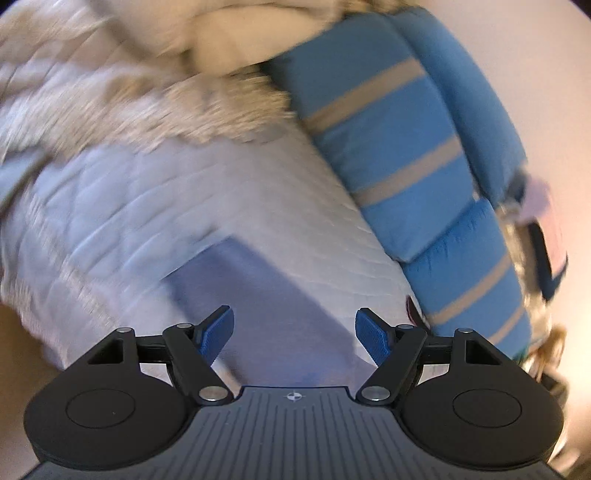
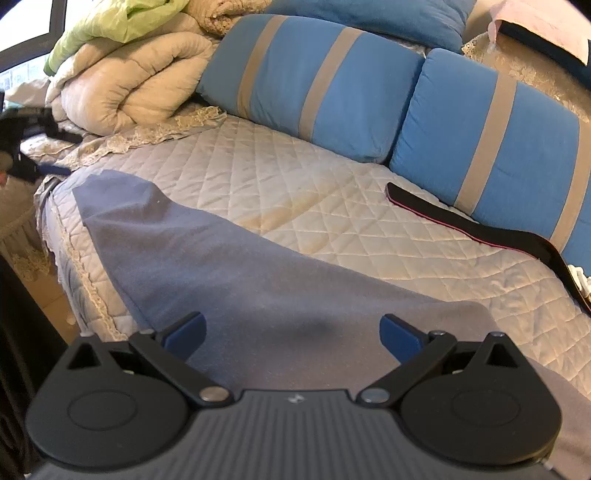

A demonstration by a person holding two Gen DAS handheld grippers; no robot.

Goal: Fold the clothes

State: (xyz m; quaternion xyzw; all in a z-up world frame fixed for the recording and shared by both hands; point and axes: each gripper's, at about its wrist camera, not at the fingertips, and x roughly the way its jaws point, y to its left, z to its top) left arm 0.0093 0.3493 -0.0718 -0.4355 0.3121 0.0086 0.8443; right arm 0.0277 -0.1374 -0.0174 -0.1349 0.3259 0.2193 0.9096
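Observation:
A blue-grey garment [image 2: 236,273] lies spread flat on the white quilted bedspread [image 2: 295,184]. My right gripper [image 2: 293,338] is open and empty, just above the garment's near part. In the left wrist view, which is blurred, the same garment [image 1: 258,295] lies under my left gripper [image 1: 294,334], which is open and empty. The left gripper also shows at the far left of the right wrist view [image 2: 33,147], past the garment's far corner.
Blue pillows with beige stripes [image 2: 332,85] line the back of the bed. A rolled beige comforter [image 2: 129,85] and a green cloth [image 2: 122,18] lie at the back left. A black strap with a pink edge [image 2: 480,229] lies beside the pillows. The bed's lace edge [image 2: 92,284] drops off on the left.

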